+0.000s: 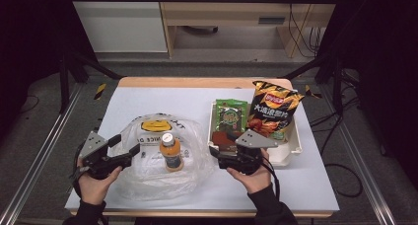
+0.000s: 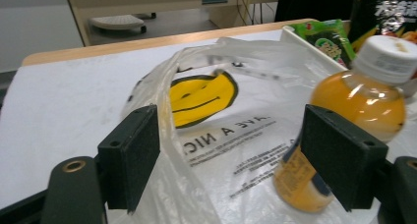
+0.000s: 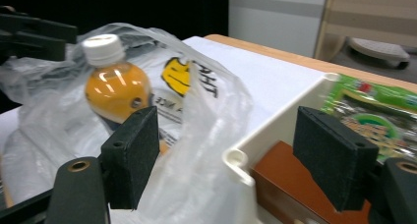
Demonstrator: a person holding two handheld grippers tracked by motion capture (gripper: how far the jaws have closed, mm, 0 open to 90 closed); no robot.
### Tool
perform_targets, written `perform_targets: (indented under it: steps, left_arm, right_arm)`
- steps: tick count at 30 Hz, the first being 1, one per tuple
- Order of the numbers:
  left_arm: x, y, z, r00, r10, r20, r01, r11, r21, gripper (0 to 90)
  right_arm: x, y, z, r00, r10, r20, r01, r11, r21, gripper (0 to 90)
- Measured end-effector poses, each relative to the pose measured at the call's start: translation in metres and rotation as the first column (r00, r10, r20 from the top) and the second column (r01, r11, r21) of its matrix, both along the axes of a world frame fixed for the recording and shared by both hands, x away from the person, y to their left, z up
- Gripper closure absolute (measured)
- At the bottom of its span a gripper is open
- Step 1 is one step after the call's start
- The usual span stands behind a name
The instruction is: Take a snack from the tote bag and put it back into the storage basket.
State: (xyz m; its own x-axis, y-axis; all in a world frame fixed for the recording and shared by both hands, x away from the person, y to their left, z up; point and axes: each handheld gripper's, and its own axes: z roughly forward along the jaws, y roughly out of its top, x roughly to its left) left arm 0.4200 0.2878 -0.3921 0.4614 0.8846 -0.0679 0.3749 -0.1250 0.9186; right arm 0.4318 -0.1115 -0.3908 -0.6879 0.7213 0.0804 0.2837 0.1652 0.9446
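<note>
A clear plastic bag [image 1: 148, 173] with a yellow smiley print lies on the white table. An orange juice bottle [image 1: 171, 153] with a white cap stands upright inside it. My left gripper [image 1: 125, 146] is at the bag's left edge, open. In the left gripper view [image 2: 231, 155] a fold of the bag [image 2: 172, 135] runs up between the jaws, and the bottle [image 2: 364, 101] is just past the right one. My right gripper [image 1: 216, 155] is open at the bag's right side. In its own view [image 3: 226, 155] the bag [image 3: 206, 116] and the tray's corner lie between the jaws.
A white tray [image 1: 292, 153] stands right of the bag, touching it. It holds a green snack packet [image 1: 230, 114], a black and yellow chips bag [image 1: 272, 109] and a red-brown box [image 1: 224, 138]. Bare table lies beyond the bag and along the front edge.
</note>
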Motion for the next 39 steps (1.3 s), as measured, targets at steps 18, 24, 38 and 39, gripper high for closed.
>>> perform_targets:
  steps: [18, 24, 38, 39]
  left_arm:
    - [-0.001, 0.014, -0.007, 0.9999, 0.000, -0.016, 0.001, 0.9997, 0.025, 23.6]
    - [0.001, 0.017, -0.015, 0.9995, 0.001, -0.032, 0.000, 0.9993, 0.038, 23.6]
    - [0.005, 0.019, -0.025, 0.9988, -0.004, -0.048, 0.007, 0.9987, 0.050, 23.6]
    - [0.005, 0.019, -0.025, 0.9988, -0.005, -0.049, 0.008, 0.9986, 0.051, 23.6]
  right_arm:
    - [0.000, 0.065, -0.005, 0.9918, 0.126, -0.019, -0.126, 0.992, 0.024, 26.3]
    - [0.002, 0.086, -0.014, 0.9888, 0.145, -0.034, -0.145, 0.989, 0.010, 26.3]
    - [0.017, 0.115, -0.031, 0.9884, 0.141, -0.057, -0.142, 0.990, -0.019, 22.2]
    - [0.018, 0.117, -0.032, 0.9880, 0.143, -0.060, -0.144, 0.989, -0.020, 22.2]
